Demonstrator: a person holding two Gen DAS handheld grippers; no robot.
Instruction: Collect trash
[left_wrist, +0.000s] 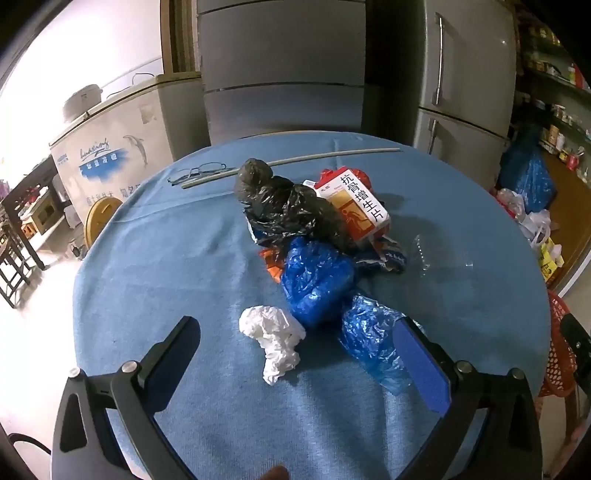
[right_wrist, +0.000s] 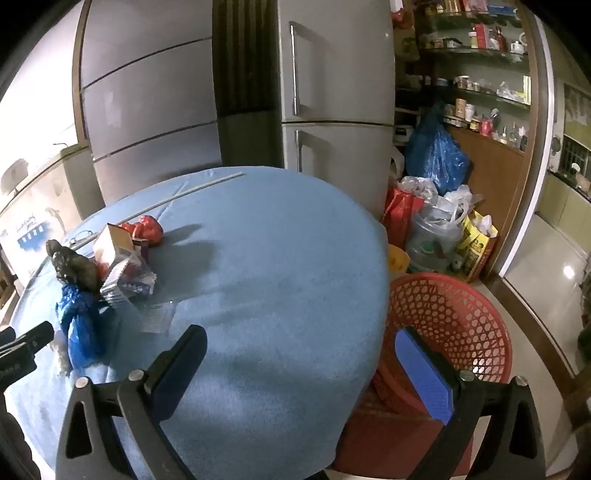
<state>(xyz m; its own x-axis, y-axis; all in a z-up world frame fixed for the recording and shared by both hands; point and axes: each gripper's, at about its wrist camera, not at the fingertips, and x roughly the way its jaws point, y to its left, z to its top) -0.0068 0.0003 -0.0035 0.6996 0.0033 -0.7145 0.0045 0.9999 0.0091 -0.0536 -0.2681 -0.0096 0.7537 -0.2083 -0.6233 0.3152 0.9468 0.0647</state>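
The left gripper (left_wrist: 299, 354) has its fingers apart around a white tissue wad (left_wrist: 273, 341) at lower center, on the blue bench (left_wrist: 166, 258). The right gripper's (right_wrist: 301, 369) fingers are apart too, above the bench edge, red basket (right_wrist: 450, 321) at right.

I saw eyeglasses (left_wrist: 197, 172) and a thin grey rod (left_wrist: 291, 161) at the table's 12 o'clock edge, grey fridge (right_wrist: 334, 92) behind, chest freezer (left_wrist: 114, 155) at 10 o'clock.
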